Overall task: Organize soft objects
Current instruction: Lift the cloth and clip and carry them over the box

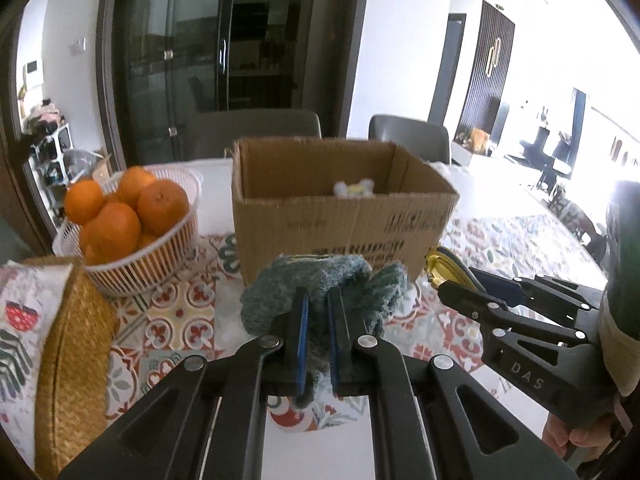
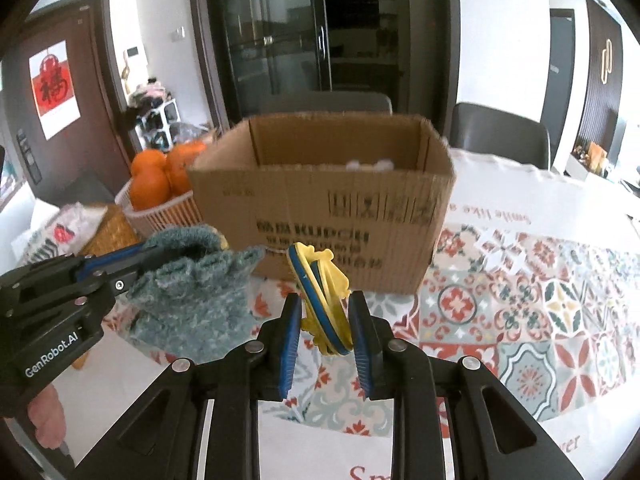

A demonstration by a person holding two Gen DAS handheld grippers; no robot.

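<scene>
Teal fuzzy knitted cloth [image 1: 320,284] is clenched between the blue pads of the left gripper [image 1: 318,312], bunched and lifted clear of the patterned tablecloth [image 1: 176,320]; its lower end hangs behind the pads, out of sight. The right gripper [image 2: 326,316] grasps a small yellow toy with blue bands [image 2: 324,296], held above the cloth too; its exact shape is hard to make out, since the pads cover both sides. Both held things hang just in front of the near wall of an open brown cardboard box [image 2: 320,208], which stands toward the table's far edge. Inside the box only the top of a small white and yellow object [image 1: 354,189] peeks over the wall, too blurred to identify. Left of the box sits a white plastic basket [image 1: 132,268] of oranges [image 1: 120,212]. At the table's left edge a woven straw item [image 1: 68,360] is cut off by the frame. A person's hand [image 2: 44,412] shows only partly beneath the left gripper's handle.
</scene>
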